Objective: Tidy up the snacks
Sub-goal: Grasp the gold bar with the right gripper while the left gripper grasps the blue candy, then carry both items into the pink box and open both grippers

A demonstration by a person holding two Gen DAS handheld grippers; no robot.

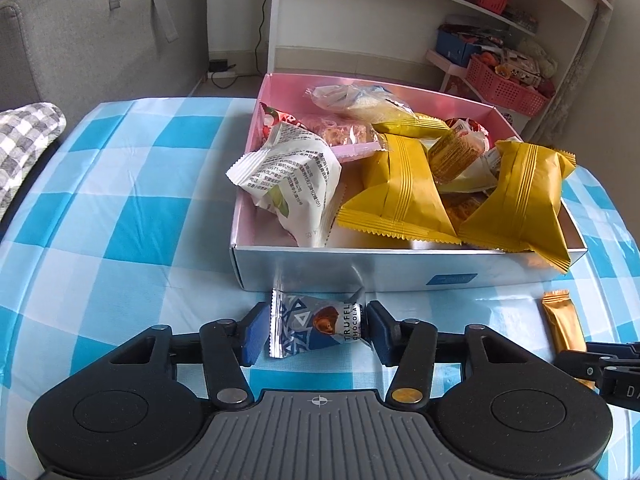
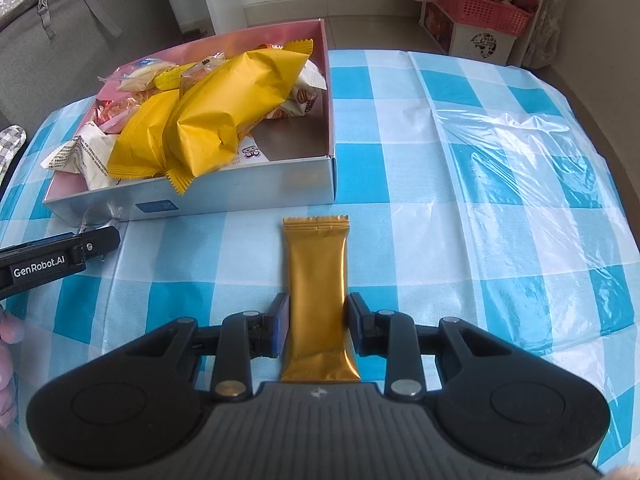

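My left gripper (image 1: 316,330) is shut on a small grey-blue truffle chocolate (image 1: 316,324), which lies crosswise between the pads just in front of the box. The silver box (image 1: 360,270) with a pink inside holds several snacks: yellow packets (image 1: 400,188) and a white packet (image 1: 292,176) leaning over its left wall. My right gripper (image 2: 316,328) is shut on a gold snack bar (image 2: 316,280) that points lengthwise toward the box (image 2: 240,196), low over the tablecloth. The gold bar (image 1: 562,320) also shows at the right of the left wrist view.
A blue-and-white checked cloth (image 2: 480,160) covers the table, with a clear plastic sheet on the right. Behind stand a white shelf with a pink basket (image 1: 504,88) and a grey sofa (image 1: 80,40). A person's hand (image 2: 8,360) shows at the left edge.
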